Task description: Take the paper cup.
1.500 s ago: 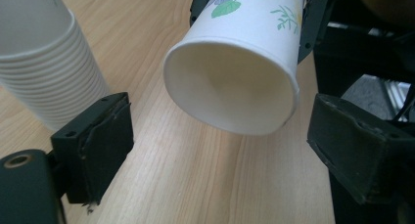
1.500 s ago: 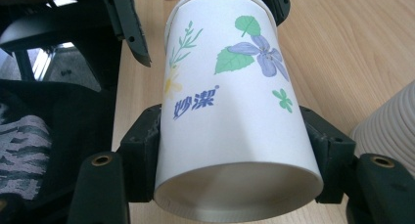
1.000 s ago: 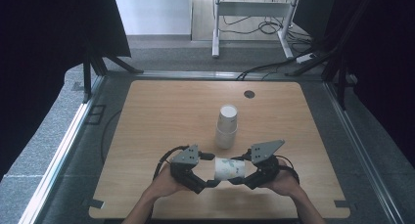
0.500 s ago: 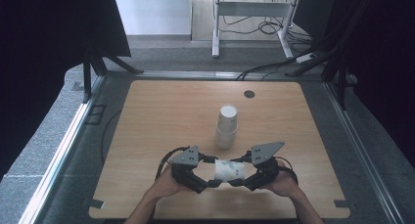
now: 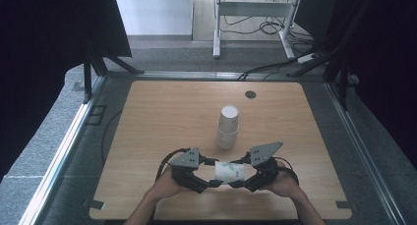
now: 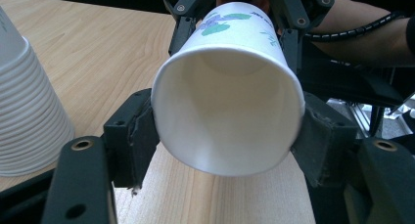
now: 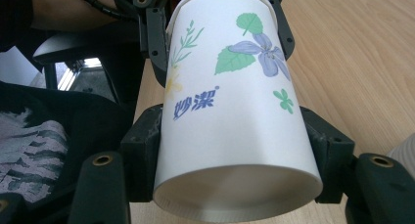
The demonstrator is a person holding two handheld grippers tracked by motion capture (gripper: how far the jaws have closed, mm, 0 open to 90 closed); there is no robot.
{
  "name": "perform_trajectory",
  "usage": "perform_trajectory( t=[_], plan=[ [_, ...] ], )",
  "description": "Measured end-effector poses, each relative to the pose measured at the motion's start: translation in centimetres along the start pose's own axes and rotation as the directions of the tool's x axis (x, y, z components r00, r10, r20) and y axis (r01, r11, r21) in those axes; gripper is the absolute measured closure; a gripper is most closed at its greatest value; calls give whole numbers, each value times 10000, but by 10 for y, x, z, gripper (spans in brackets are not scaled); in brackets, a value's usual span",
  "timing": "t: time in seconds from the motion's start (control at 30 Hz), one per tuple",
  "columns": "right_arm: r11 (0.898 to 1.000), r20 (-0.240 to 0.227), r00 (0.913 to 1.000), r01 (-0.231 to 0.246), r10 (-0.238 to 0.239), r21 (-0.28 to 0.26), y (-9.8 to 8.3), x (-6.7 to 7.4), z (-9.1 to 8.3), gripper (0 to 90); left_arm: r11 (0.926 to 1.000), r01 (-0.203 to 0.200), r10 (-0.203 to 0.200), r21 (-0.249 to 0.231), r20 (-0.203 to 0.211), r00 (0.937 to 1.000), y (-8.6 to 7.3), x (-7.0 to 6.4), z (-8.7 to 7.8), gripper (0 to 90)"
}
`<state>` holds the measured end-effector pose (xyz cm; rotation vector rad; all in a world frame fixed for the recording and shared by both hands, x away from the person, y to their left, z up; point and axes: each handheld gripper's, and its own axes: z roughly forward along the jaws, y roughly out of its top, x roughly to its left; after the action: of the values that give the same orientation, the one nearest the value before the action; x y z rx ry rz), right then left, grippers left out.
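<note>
**Paper cup held between two grippers above the counter**

High view: the left gripper (image 5: pixel 209 182) and right gripper (image 5: pixel 238 182) meet at the near edge of the counter (image 5: pixel 162 117), a paper cup (image 5: pixel 229 171) lying sideways between them; a stack of cups (image 5: pixel 228 126) stands just beyond.
Left gripper view: its jaws, which have just been closing, press both sides of the cup's open rim (image 6: pixel 227 106); the stack (image 6: pixel 27 106) stands at left.
Right gripper view: its jaws clamp the cup (image 7: pixel 235 111) near its base end, the flower print facing up
</note>
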<state>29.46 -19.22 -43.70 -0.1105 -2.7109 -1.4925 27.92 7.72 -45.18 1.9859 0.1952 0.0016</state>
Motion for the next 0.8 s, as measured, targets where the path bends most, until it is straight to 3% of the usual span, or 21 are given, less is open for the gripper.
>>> perform_trajectory(
  t=[0.47,0.6,0.8],
  plan=[
    [9999,-56,10000,-79,80,122,0,-4,1,338,9994,-136,140,333,-122,9998,6,0,-2,344],
    [9994,170,9998,-76,70,339,0,-3,1,227,9987,-139,145,496,-121,9998,9,1,-5,344],
    [9974,678,9977,-85,37,711,1,-1,-3,166,9928,-262,297,1168,-283,9992,15,1,-9,341]
  ],
)
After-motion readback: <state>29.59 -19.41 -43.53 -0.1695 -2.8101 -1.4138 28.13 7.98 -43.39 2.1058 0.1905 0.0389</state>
